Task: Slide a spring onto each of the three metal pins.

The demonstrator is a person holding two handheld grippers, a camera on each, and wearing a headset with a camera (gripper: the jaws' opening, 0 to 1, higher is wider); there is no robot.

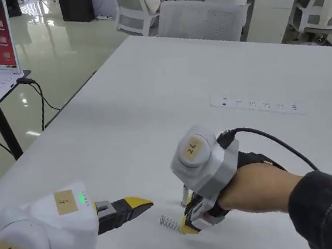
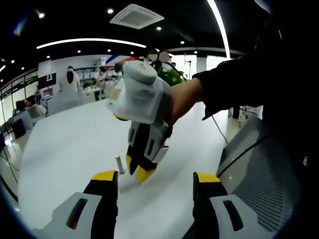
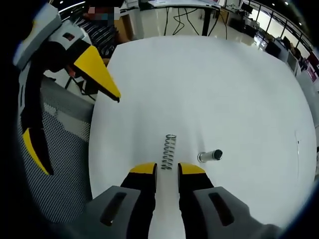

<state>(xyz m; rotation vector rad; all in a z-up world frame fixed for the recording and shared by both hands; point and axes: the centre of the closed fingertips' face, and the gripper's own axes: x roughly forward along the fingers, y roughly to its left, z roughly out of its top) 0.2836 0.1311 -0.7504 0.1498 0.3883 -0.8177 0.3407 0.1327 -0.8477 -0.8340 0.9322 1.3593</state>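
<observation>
Right gripper (image 3: 168,169) at the spring's (image 3: 169,149) end
Its jaws stand narrowly apart; the left gripper's (image 2: 154,181) gape wide; a metal pin (image 3: 210,156) stands nearby.

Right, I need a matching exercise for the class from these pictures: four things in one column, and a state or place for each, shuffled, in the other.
1. spring
2. metal pin
3. left gripper
4. power strip

A. jaws wide apart
B. lying flat at the tips of the right gripper
C. far across the table
D. standing upright

Pairs: 1-B, 2-D, 3-A, 4-C
</observation>
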